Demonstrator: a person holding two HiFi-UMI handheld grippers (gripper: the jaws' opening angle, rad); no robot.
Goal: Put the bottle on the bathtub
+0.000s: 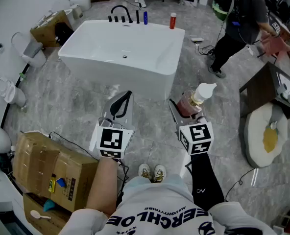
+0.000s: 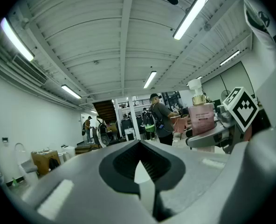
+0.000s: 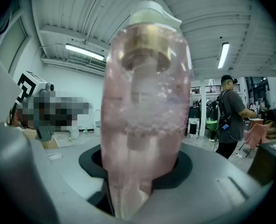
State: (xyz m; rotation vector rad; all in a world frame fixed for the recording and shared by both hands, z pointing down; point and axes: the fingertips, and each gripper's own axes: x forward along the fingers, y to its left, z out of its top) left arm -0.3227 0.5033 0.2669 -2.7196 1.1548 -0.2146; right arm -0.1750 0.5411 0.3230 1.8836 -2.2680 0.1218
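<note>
A white freestanding bathtub (image 1: pixel 160 62) stands ahead of me on the marble floor, with a black faucet (image 1: pixel 120 13) on its far rim. My right gripper (image 1: pixel 184 107) is shut on a pink pump bottle (image 1: pixel 195 101) with a white pump head, held upright short of the tub's near right corner. In the right gripper view the bottle (image 3: pixel 147 101) fills the space between the jaws. My left gripper (image 1: pixel 121 102) is beside it, shut and holding nothing; its jaws meet in the left gripper view (image 2: pixel 140 169), where the bottle (image 2: pixel 201 118) shows at right.
A blue bottle (image 1: pixel 145 17) and a red bottle (image 1: pixel 173 20) stand on the tub's far rim. A cardboard box (image 1: pixel 52 170) sits at near left. A person (image 1: pixel 238 28) stands at far right near a dark table (image 1: pixel 267 87). A white basin (image 1: pixel 265 136) lies at right.
</note>
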